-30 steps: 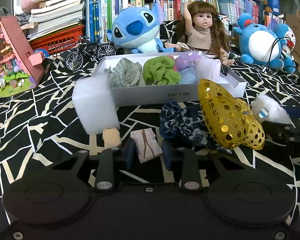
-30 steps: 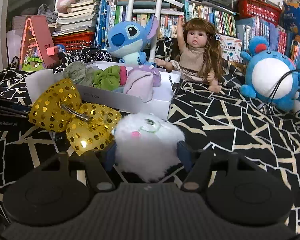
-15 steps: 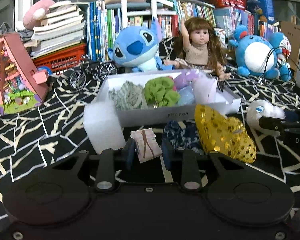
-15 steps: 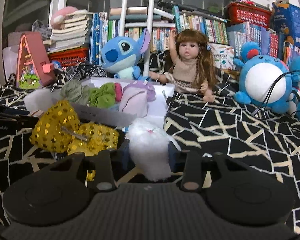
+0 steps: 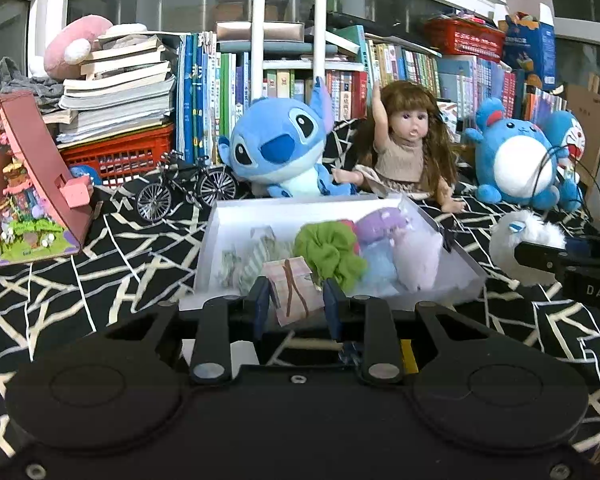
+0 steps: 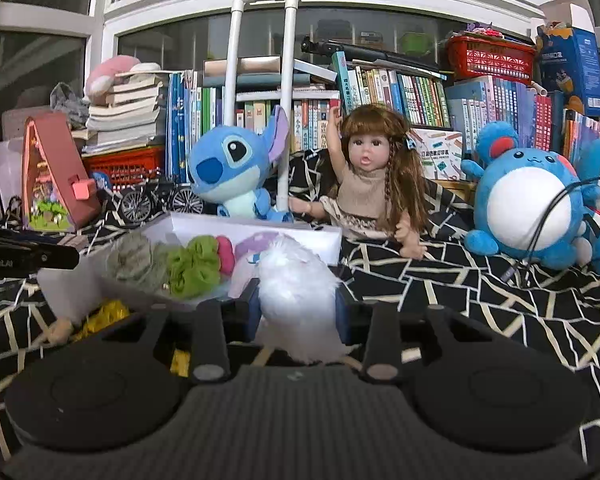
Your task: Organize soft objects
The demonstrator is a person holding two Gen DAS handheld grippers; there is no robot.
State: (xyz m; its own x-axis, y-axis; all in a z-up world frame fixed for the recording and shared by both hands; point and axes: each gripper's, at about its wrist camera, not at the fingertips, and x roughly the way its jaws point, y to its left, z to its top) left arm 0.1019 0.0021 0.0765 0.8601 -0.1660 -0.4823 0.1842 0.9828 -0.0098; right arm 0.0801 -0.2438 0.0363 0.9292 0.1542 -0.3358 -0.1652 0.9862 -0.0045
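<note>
Your left tongs (image 5: 294, 304) grip a pink folded pouch (image 5: 294, 294), held at the near edge of the white box (image 5: 220, 232). Your right tongs (image 6: 298, 312) clamp a white fluffy toy (image 6: 296, 280) just beside that box (image 6: 260, 230), near the green scrunchie (image 6: 194, 266).

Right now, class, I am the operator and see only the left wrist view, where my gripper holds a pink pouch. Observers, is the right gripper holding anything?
Observer: Yes. The right gripper is shut on the fluffy white toy, with one finger on each side.
Operator: What lies in front of the box?
Observer: A gold sequin piece lies on the cloth, beside a white foam block.
</note>
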